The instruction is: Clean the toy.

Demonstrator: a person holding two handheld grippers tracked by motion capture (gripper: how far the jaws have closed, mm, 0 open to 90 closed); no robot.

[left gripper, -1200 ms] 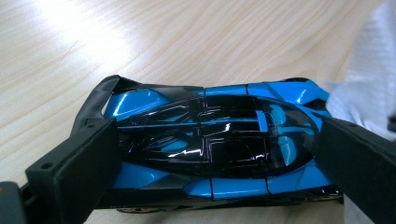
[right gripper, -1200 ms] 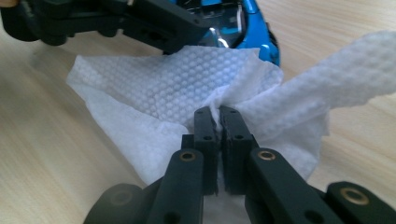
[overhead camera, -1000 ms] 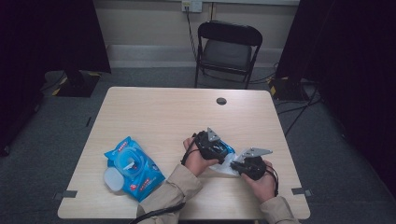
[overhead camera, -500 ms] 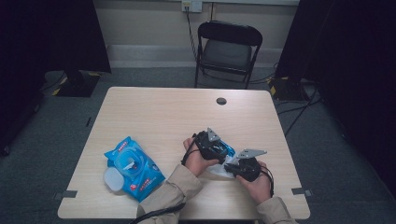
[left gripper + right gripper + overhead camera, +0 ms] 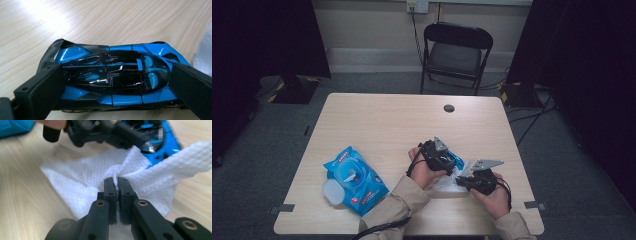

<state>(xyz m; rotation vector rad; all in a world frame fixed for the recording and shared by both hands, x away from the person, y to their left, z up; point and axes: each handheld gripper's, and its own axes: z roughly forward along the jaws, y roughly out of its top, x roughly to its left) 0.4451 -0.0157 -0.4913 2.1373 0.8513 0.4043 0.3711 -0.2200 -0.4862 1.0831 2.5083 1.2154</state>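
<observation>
Here the person's two forearms came in from the near edge of the table (image 5: 377, 120), sleeves in tan cloth, and the hands met just right of its middle. The left hand curled around the left gripper (image 5: 447, 159), which pointed toward the right hand and lay low over the wood; its two black foam-faced jaws pressed on either end of a blue toy car (image 5: 113, 77), nose at one pad and tail at the other. The car was glossy, with a black ribbed canopy and smooth blue panels (its wheels barely showed under the body), and it sat on the pale wood-grain tabletop.

The right hand cupped the right gripper (image 5: 464, 181) from below, its grey three-cornered plate on top, aimed back toward the left one. Its jaws were pinched together on a fold of a white wet wipe (image 5: 95, 180), a soft, dimpled sheet that bunched at the tips and spread out beneath and beside the car, touching its blue edge.

Well apart, at the table's left, lay a crinkled blue wipes packet (image 5: 354, 177) with its round lid flipped open.
</observation>
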